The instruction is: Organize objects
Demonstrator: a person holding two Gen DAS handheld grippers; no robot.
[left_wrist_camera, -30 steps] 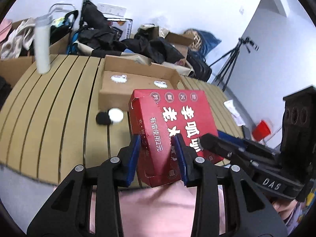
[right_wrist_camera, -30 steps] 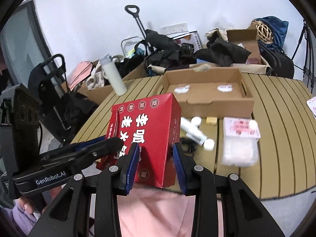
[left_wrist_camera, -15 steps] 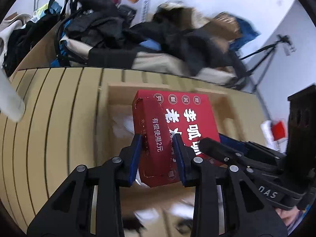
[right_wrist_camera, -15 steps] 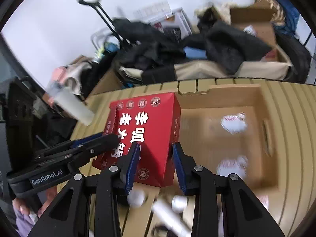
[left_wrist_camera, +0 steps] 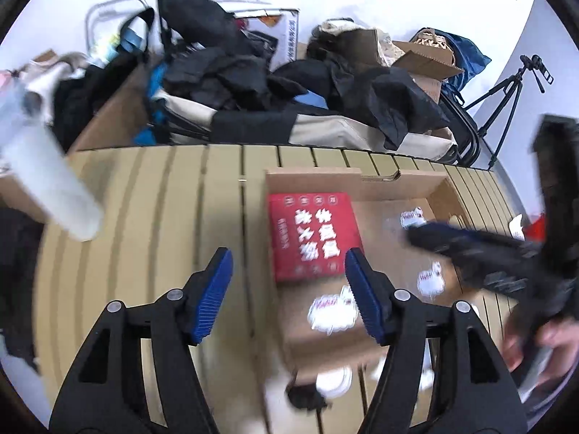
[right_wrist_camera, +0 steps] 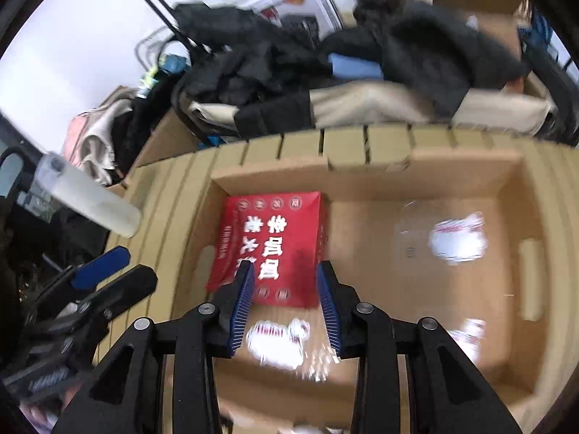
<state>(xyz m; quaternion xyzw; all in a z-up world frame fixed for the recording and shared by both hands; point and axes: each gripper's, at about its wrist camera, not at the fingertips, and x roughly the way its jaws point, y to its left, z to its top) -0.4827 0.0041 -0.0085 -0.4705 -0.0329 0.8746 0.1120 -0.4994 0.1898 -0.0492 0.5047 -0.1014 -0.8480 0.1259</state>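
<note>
A red box with white Chinese lettering (left_wrist_camera: 313,235) (right_wrist_camera: 271,246) lies flat in the far left corner of the open cardboard box (left_wrist_camera: 398,186) (right_wrist_camera: 506,188) on the slatted table. My left gripper (left_wrist_camera: 287,293) is wide open above the box's left wall, empty, with the red box beyond its fingertips. My right gripper (right_wrist_camera: 284,300) is open with its pads just off the red box's near edge, and it shows blurred at the right of the left wrist view (left_wrist_camera: 470,246).
White stickers (right_wrist_camera: 457,238) mark the cardboard box floor. A white bottle (left_wrist_camera: 47,181) (right_wrist_camera: 87,199) stands at the table's left. Small loose items (left_wrist_camera: 333,379) lie on the table in front of the box. Bags and dark clothes (left_wrist_camera: 253,72) pile behind the table.
Both grippers carried the red box forward into the cardboard box, then opened and let it go. It now lies flat in the far left corner.
</note>
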